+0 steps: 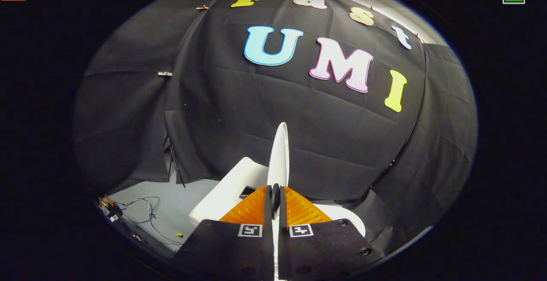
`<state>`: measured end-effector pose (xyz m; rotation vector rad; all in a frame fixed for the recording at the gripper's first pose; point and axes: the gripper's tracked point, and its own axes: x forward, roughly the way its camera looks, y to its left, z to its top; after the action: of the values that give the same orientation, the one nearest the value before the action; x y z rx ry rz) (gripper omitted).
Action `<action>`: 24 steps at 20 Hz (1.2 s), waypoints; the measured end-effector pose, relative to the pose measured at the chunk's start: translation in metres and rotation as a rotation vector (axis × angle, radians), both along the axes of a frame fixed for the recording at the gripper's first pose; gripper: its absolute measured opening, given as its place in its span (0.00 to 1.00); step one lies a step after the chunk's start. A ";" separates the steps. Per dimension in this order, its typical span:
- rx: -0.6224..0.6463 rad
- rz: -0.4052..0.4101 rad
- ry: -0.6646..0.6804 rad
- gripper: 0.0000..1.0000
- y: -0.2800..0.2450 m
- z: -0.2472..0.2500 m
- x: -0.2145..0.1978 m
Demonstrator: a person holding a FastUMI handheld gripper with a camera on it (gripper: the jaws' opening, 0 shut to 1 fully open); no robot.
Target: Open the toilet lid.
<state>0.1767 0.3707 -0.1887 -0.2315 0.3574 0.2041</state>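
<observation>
Gripper (275, 197) clamping on toilet lid (280, 153); both fingers pressing thin edge from either side, almost no gap showing. Lid standing edge-on, rising straight up and away from fingertips, long axis running in line with fingers, top end well beyond them. White toilet body (226, 191) lying just beside and below, left of fingers; cables (147, 212) trailing on floor (179, 204) further left. Judgement: lid looking near upright, lift mostly done; remaining swing depending on carrying edge back over hinge without slipping.
</observation>
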 end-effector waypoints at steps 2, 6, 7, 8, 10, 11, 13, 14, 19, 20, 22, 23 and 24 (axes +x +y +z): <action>0.028 0.006 0.022 0.19 -0.001 -0.003 -0.001; 0.055 0.040 0.038 0.74 -0.001 0.003 -0.006; 0.062 0.037 0.030 0.87 -0.003 0.005 -0.007; 0.069 0.039 0.015 1.00 -0.006 0.013 -0.007; 0.086 0.054 -0.012 0.99 -0.009 0.025 -0.011; 0.107 0.064 -0.020 0.99 -0.010 0.032 -0.015; 0.142 0.074 -0.039 0.99 -0.019 0.045 -0.022; 0.153 0.076 -0.050 0.99 -0.024 0.052 -0.025; 0.202 0.073 -0.093 0.99 -0.063 0.082 -0.043; 0.208 0.069 -0.103 0.99 -0.074 0.089 -0.048; 0.212 0.058 -0.122 0.99 -0.098 0.099 -0.055; 0.214 0.050 -0.134 0.99 -0.111 0.104 -0.060; 0.221 0.043 -0.147 0.99 -0.122 0.109 -0.064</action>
<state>0.1124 0.2482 -0.0802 -0.0359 0.1825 0.2656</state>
